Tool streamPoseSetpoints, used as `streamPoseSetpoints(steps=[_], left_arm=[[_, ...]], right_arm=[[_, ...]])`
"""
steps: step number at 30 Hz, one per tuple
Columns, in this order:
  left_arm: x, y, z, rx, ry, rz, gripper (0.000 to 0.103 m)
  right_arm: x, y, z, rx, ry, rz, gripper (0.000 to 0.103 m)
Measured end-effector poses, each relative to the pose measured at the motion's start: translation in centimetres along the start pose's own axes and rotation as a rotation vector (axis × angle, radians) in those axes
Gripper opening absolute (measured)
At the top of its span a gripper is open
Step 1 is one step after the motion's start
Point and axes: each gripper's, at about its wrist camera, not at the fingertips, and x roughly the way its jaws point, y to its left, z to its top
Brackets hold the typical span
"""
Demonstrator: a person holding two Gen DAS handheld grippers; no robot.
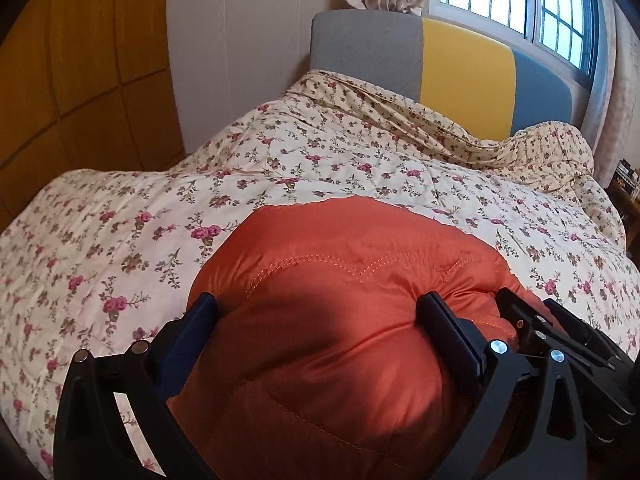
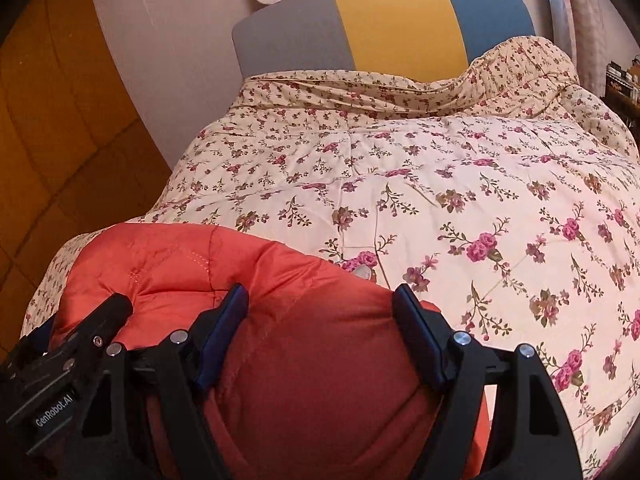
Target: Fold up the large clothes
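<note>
Between both tongs [image 1: 318,312] [image 2: 322,302], orange puffer jacket [image 1: 340,264] bunched, long axis crosswise.

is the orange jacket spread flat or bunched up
Bunched up: the orange puffer jacket bulges in a rounded mound on the floral quilt, not flat.

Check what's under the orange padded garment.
The orange padded garment bulges between the fingers of both the left gripper and the right gripper. Beyond it lies the floral quilt. Directly beneath is covered; whether the garment touches the quilt cannot be told.
</note>
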Motion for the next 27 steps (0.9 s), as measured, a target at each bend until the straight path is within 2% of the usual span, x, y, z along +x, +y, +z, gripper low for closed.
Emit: streamPoseSetpoints(steps=[6, 8, 10, 13, 16, 20, 27], left_arm=[[-1.6, 0.3, -0.6, 0.009, -0.043, -0.027, 0.1], [-2.6, 0.6, -0.9, 0.007, -0.047, -0.043, 0.1], [-3.8, 1.0, -1.4, -0.009, -0.053, -0.051, 0.1], [-5.7, 1.4, -2.4, -0.043, -0.067, -0.048, 0.1], [-7.9, 1.7, -3.4, -0.061, -0.09, -0.023, 0.1], [-10.4, 1.8, -5.0, -0.031, -0.097, 0.024, 0.1], [-14.1, 2.6, -8.2, -0.007, -0.076, 0.052, 0.1]], right_arm=[[-2.7, -0.1, -1.0, 0.014, -0.041, 0.004, 0.078], [-4.1, -0.2, -1.5, 0.018, -0.058, -0.005, 0.083], [-5.5, -0.6, -2.2, 0.044, -0.057, -0.038, 0.099], [-7.2, -1.7, -3.2, 0.125, -0.043, 0.023, 0.099], [-9.4, -1.8, -4.4, 0.131, -0.038, 0.037, 0.101], [-12.4, -0.9, -6.5, 0.062, -0.043, 0.0, 0.101], [-17.4, 0.2, -10.0, -0.003, -0.063, -0.064, 0.101]])
